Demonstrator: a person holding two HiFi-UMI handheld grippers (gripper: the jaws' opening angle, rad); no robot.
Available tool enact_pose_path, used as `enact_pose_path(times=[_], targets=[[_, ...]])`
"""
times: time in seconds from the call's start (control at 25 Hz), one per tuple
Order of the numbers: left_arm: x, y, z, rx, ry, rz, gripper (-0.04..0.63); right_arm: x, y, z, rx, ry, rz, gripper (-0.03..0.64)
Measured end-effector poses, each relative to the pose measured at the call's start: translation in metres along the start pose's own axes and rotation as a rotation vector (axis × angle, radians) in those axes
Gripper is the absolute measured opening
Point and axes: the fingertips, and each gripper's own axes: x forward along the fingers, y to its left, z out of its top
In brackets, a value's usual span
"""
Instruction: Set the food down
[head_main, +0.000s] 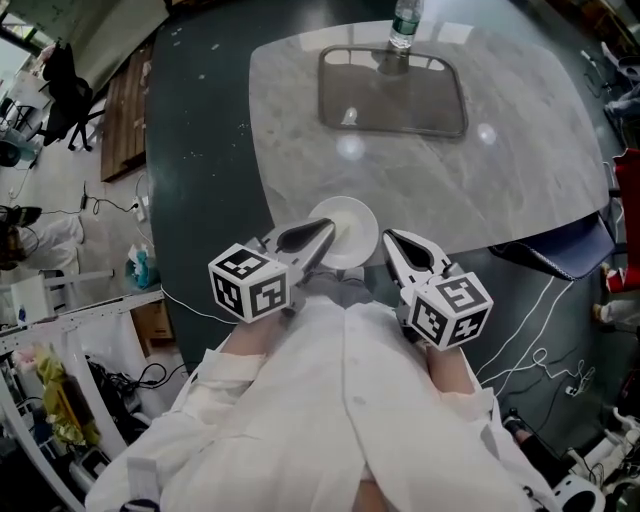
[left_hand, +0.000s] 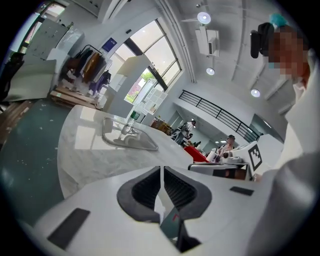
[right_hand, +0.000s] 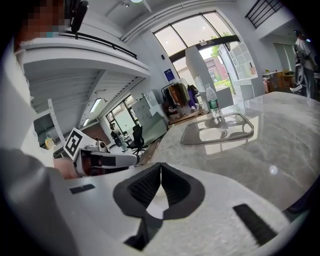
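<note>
1. White cloth sleeves, softly creased, are seen nearest, one behind each gripper.
2. A cube with black-and-white square markers is carried on the left gripper. The jaws are white hard shell lined with dark ribbed pads. They are drawn together, and a white sliver is pinched between the pads.
3. The right gripper is built alike and is likewise closed tight on a white sliver.
4. The plate is held between the two tips, gripped at its left and right rim. It is round, smooth and white, with its face upward, so no long axis can be told. It lies at the near edge of the table. Food on it cannot be made out.
5. The tabletop is pale grey veined marble, polished, with rounded corners, over a dark green floor.
6. Farther off, a rounded rectangular glossy tray is noted, with an upright clear plastic water bottle at its far edge.
</note>
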Motion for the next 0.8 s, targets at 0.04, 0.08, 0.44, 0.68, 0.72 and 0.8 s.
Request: enact_pose_path(times=[0.04, 0.08, 0.44, 0.68, 0.72, 0.8], targets=[[-0.001, 0.005, -0.002, 0.003, 0.013, 0.019, 0.032, 0.002, 0.0, -0.003, 0.006, 0.008, -0.003, 0.003], [-0.003, 0.011, -0.005, 0.006, 0.027, 0.039, 0.032, 0.004, 0.0, -0.006, 0.011, 0.016, -0.006, 0.003], [-0.017, 0.039, -0.039, -0.105, 0.084, 0.084, 0.032, 0.014, 0.0, -0.036, 0.079, 0.082, -0.031, 0.003], [-0.016, 0.054, -0.076, -0.184, 0.179, 0.116, 0.032, 0.021, -0.005, -0.062, 0.12, 0.12, -0.06, 0.005], [-0.015, 0.055, -0.08, -0.195, 0.186, 0.117, 0.032, 0.021, -0.005, -0.067, 0.126, 0.131, -0.059, 0.005], [-0.015, 0.057, -0.087, -0.211, 0.194, 0.121, 0.032, 0.022, -0.003, -0.076, 0.138, 0.15, -0.056, 0.005]])
